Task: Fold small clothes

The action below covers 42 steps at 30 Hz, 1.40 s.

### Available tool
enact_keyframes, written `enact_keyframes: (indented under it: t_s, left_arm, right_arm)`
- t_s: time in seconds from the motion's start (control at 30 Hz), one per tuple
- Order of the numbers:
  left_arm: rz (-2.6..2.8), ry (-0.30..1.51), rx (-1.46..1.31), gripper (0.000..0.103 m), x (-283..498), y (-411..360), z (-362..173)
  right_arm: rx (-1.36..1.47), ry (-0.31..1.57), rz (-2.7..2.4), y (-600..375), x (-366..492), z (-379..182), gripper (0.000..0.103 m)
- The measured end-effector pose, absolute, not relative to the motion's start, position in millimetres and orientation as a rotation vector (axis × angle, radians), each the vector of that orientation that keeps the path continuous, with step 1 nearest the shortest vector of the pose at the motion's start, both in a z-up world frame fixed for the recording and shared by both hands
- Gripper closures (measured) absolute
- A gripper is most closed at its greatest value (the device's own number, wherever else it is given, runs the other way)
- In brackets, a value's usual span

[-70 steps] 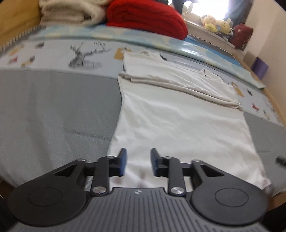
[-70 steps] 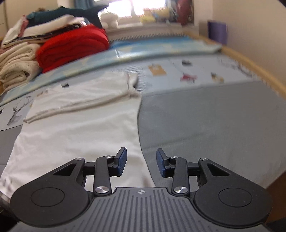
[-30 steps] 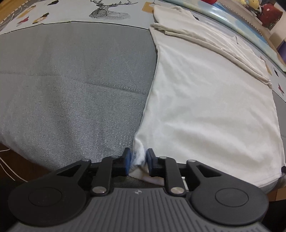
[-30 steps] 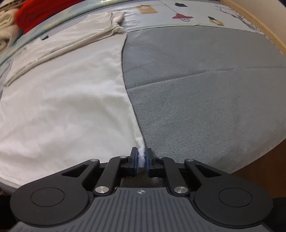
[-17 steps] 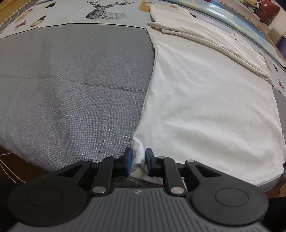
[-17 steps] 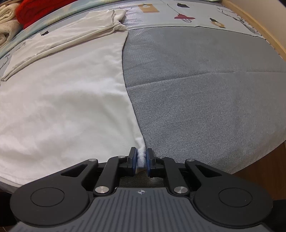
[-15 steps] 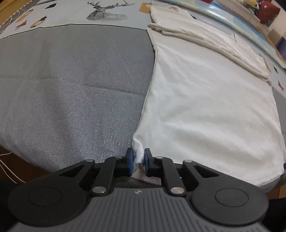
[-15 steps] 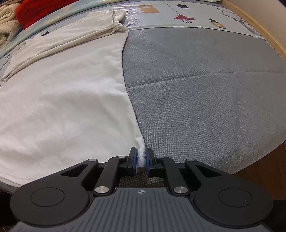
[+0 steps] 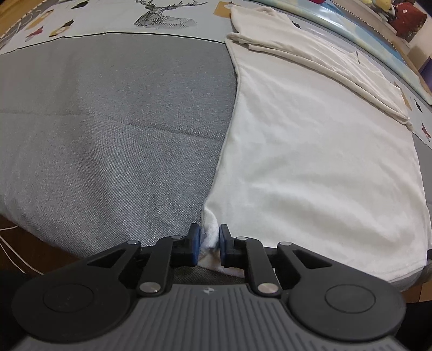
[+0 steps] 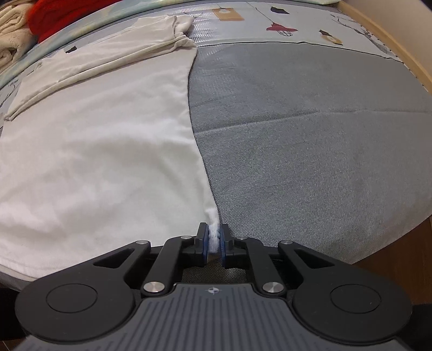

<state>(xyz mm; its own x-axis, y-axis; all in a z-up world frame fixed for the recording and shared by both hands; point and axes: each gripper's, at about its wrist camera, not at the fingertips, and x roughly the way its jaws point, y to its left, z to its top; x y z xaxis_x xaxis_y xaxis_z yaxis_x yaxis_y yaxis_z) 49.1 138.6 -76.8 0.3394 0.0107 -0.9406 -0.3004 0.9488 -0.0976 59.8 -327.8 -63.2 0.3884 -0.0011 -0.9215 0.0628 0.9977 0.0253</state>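
Lying nearby, red blanket [image 10: 62,16], cream towels [image 10: 12,40]

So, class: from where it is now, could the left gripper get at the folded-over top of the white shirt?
Probably yes, but not at once: the left gripper is clamped on the shirt's near corner, its jaws easing open. The bare cloth between leaves the way to the folded top free.

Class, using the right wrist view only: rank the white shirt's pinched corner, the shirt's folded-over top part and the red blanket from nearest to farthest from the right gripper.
1. Pinched corner: between the pads of the right gripper.
2. Folded-over top part: far end of the shirt, upper left.
3. Red blanket: beyond it, top left edge.
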Motion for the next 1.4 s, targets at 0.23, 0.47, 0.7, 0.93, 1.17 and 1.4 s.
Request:
enact_keyframes:
  t_s: [0.23,0.47,0.7,0.93,1.17,1.4]
  left_arm:
    - [0.185,1.195,-0.22,0.095,49,131,-76]
    - [0.144,1.075,-0.199,0.096,41,126,-49]
    - [0.047,0.941,-0.24,0.096,14,127,14]
    - [-0.037,0.834,-0.289,0.096,-32,137,90]
    - [-0.083,0.796,-0.292,0.096,-29,144,124]
    - [-0.061,0.908,-0.207,0.097,85,152,91]
  right_arm:
    - [0.071,1.156,-0.045,-330,59,-62,0.095]
    - [0.181,1.011,-0.043,-341,47,-33,0.097]
    - [0.264,0.87,0.058,-355,29,20,0.097]
    - [0.301,0.72,0.16,-379,-25,104,0.097]
    - [0.329,0.637,0.159,-413,-40,156,0.098]
    - [0.23,0.752,0.129,-393,53,129,0.098]
